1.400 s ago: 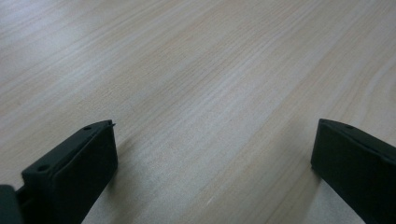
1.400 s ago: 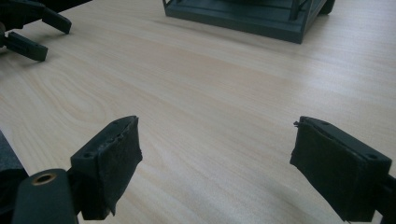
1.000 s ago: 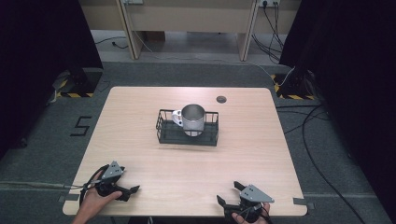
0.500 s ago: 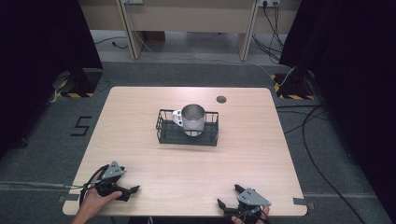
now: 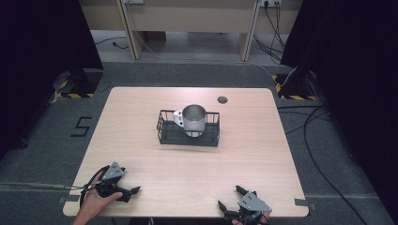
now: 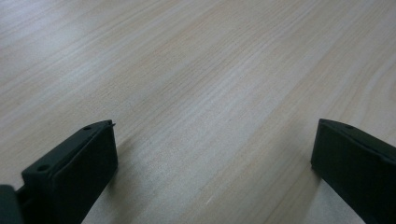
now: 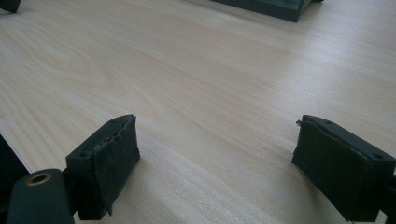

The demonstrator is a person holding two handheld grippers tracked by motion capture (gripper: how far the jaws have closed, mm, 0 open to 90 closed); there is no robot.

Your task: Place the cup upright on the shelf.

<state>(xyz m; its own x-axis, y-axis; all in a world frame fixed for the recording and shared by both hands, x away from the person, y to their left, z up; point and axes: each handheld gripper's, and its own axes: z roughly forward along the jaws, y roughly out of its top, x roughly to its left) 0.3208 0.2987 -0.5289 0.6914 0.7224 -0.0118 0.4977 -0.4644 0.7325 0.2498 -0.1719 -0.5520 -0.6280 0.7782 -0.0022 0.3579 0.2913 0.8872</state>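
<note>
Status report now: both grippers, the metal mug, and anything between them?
Left gripper open, empty, near table edge. Right gripper open, empty, near edge. Metal mug upright in black wire basket, mid-table. Bare wood between; nothing blocking.

Pale wood-grain rectangular worktop point(image 5: 141, 117) with rounded corners, standing on grey carpeted floor point(image 5: 338, 154).

Directly on worktop:
- Black wire basket point(image 5: 165, 127), rectangular, near centre, slightly toward far edge; holding upright silver metal mug point(image 5: 194, 118) with white handle turned left.
- Small dark round cap point(image 5: 222, 99), flush with surface, near far edge, right of centre, well apart from basket.

Near half of surface bare wood, grain running lengthwise.

On floor: black cables at right; black numeral marking at left.
</note>
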